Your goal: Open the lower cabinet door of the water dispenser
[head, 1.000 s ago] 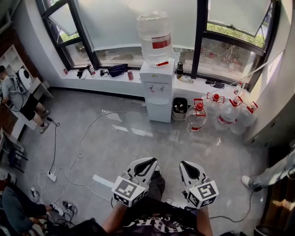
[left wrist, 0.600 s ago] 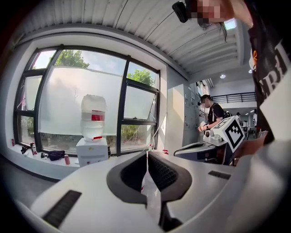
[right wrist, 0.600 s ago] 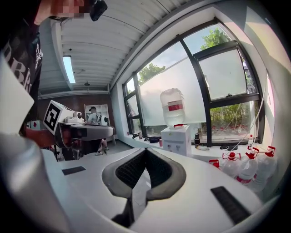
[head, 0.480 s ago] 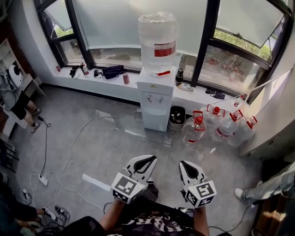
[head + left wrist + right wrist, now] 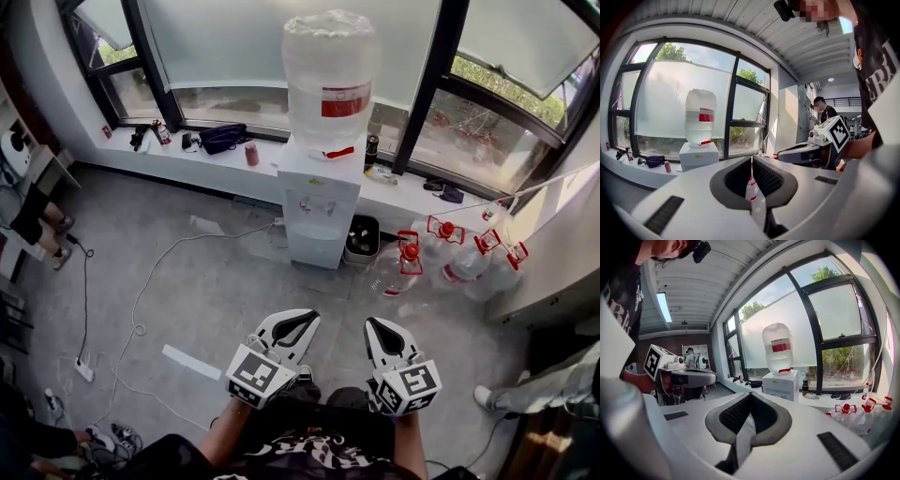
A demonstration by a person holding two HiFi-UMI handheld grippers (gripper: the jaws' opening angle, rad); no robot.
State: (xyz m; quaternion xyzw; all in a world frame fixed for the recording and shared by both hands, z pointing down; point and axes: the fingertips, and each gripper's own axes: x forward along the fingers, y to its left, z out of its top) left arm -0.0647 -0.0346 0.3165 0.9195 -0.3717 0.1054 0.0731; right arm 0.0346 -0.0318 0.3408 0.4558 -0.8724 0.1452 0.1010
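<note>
The white water dispenser [image 5: 319,211] stands against the window sill, with a big clear bottle [image 5: 328,80] on top. Its lower cabinet door [image 5: 313,246] faces me and is closed. My left gripper [image 5: 306,319] and right gripper [image 5: 373,325] are held side by side low in the head view, well short of the dispenser, over the grey floor. Both have their jaws together with nothing between them. The left gripper view shows the dispenser [image 5: 698,157] far off to the left of the jaws. In the right gripper view the dispenser [image 5: 782,384] sits ahead, slightly right.
Several water jugs with red caps [image 5: 441,253] stand on the floor right of the dispenser, beside a black bin [image 5: 364,239]. A white cable [image 5: 141,291] runs to a power strip [image 5: 84,372]. Small items lie on the sill [image 5: 220,139]. A person [image 5: 33,211] stands at the far left.
The dispenser has grown larger and nearer in the head view as I walk toward it. Both grippers keep their place before me, jaws still together.
</note>
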